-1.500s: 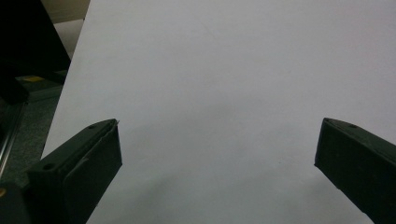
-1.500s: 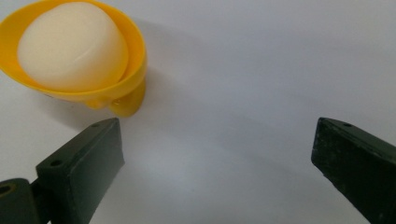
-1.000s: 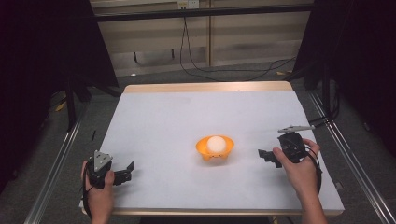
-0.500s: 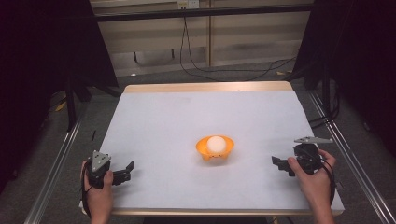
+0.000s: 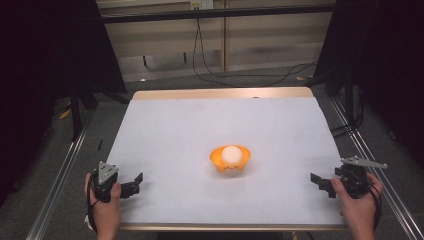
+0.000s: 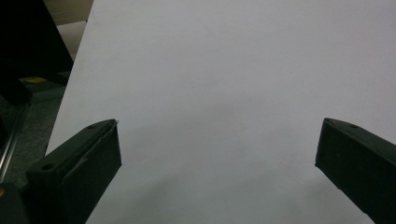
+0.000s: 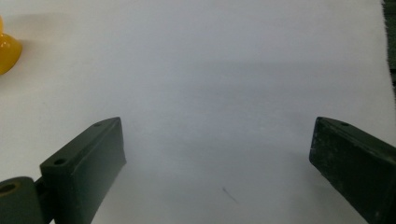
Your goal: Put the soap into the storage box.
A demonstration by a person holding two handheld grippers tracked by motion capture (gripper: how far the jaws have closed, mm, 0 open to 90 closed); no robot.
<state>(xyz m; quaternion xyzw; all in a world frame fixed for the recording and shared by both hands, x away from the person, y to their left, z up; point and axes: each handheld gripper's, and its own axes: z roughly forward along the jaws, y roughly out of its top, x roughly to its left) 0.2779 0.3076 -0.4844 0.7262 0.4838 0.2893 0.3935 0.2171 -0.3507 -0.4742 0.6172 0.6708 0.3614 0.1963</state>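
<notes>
Resting near the bench's (image 5: 165, 130) front corners, both grippers had fingers spread, nothing between them. Left gripper (image 5: 134, 183) sat front-left; right gripper (image 5: 320, 184) front-right, its fingers having just opened wider. Orange bowl (image 5: 220, 159) with a white ball (image 5: 231, 153) inside stood mid-bench between them, well apart from both.

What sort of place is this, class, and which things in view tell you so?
Probably a lab recording bench: a white table inside a dark frame, loose cables on the floor behind, and handheld grippers, left and right, near an orange bowl.
</notes>
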